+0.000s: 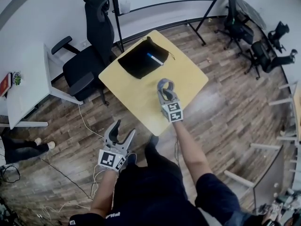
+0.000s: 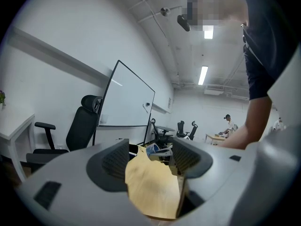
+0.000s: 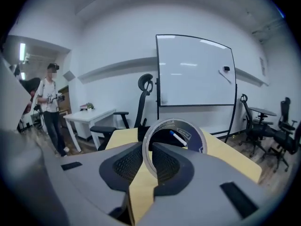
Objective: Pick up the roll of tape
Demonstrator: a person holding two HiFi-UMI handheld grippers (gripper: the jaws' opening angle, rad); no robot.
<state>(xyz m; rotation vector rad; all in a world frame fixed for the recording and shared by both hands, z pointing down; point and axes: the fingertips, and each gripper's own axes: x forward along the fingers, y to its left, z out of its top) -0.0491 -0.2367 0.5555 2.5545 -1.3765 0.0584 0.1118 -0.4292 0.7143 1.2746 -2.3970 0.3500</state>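
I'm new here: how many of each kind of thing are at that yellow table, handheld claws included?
2 grippers: left gripper, right gripper
1 roll of tape, in the right gripper's jaws
1 black bag
1 pen, on the bag
1 yellow table
Total: 6

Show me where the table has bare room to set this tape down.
The yellow table is bare from the black bag to its near and right corners. Only the far corner is crowded, under that bag.

The roll of tape looks glossy, the table smooth and matt, the floor grained wood.
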